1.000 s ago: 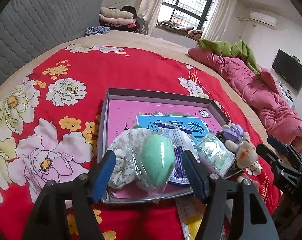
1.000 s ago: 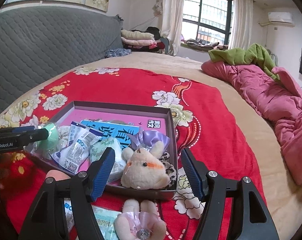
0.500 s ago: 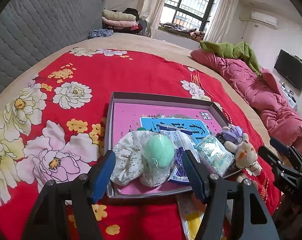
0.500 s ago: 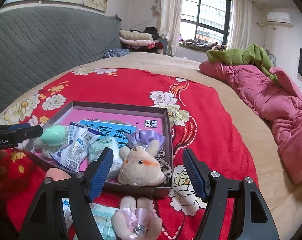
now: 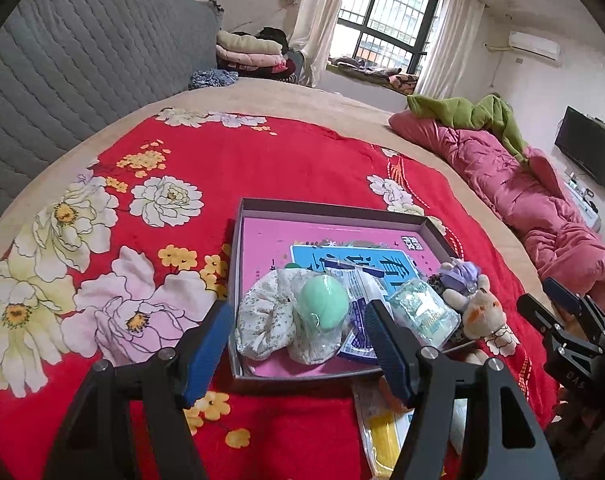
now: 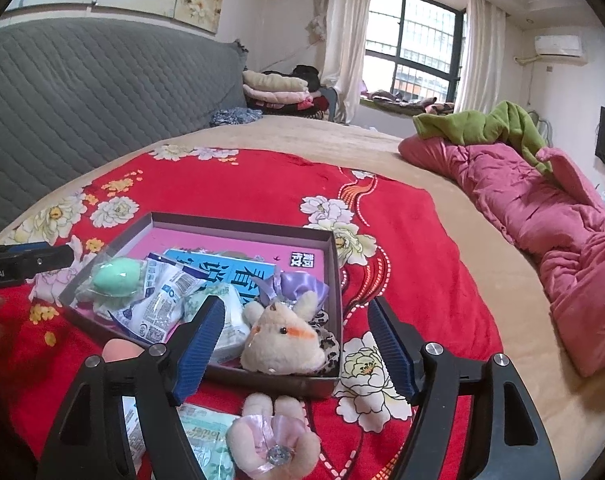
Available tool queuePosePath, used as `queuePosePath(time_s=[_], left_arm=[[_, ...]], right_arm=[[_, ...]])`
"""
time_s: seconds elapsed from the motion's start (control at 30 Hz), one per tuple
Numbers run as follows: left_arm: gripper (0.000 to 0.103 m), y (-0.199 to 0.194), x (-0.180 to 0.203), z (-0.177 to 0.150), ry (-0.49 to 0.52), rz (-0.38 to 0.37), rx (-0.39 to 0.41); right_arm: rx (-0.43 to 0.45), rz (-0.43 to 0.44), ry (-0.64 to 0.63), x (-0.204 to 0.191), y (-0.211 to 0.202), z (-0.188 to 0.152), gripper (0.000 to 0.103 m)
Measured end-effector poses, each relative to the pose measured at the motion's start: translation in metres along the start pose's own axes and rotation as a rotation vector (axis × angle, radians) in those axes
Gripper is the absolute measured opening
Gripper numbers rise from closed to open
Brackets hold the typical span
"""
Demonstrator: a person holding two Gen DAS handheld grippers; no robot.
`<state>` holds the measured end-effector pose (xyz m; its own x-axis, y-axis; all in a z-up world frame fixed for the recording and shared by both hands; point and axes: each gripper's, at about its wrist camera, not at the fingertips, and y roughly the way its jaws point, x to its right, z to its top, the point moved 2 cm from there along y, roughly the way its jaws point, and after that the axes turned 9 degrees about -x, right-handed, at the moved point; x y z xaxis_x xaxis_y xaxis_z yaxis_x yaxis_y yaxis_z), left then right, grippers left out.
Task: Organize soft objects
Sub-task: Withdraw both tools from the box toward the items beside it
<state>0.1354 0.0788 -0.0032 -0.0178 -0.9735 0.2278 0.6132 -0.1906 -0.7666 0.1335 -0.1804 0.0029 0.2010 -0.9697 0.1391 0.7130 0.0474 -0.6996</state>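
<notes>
Now both tools, left [image 5: 298, 350] and right [image 6: 294, 346], wide, empty, at box [image 5: 334, 210] near rim.

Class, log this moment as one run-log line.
left tongs: open, empty | right tongs: opening, empty | plush rabbit: in box

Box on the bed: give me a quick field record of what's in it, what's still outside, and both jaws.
box: shallow, open-topped, on red floral blanket
in box: green egg in clear bag, floral pouch, white packet, tissue pack, cream plush, purple bow
outside, near side: pink plush, green tissue pack
left gripper: jaws open, empty
right gripper: jaws open, just widened, nothing gripped
</notes>
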Motion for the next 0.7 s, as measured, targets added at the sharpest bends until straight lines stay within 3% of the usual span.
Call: queuePosePath(time_s=[0.7], left_arm=[[0.069,-0.034,0.030,-0.020,0.039,0.022,-0.019]], right_arm=[[0.069,0.008,0.025,0.017,-0.045,-0.004,0.076]])
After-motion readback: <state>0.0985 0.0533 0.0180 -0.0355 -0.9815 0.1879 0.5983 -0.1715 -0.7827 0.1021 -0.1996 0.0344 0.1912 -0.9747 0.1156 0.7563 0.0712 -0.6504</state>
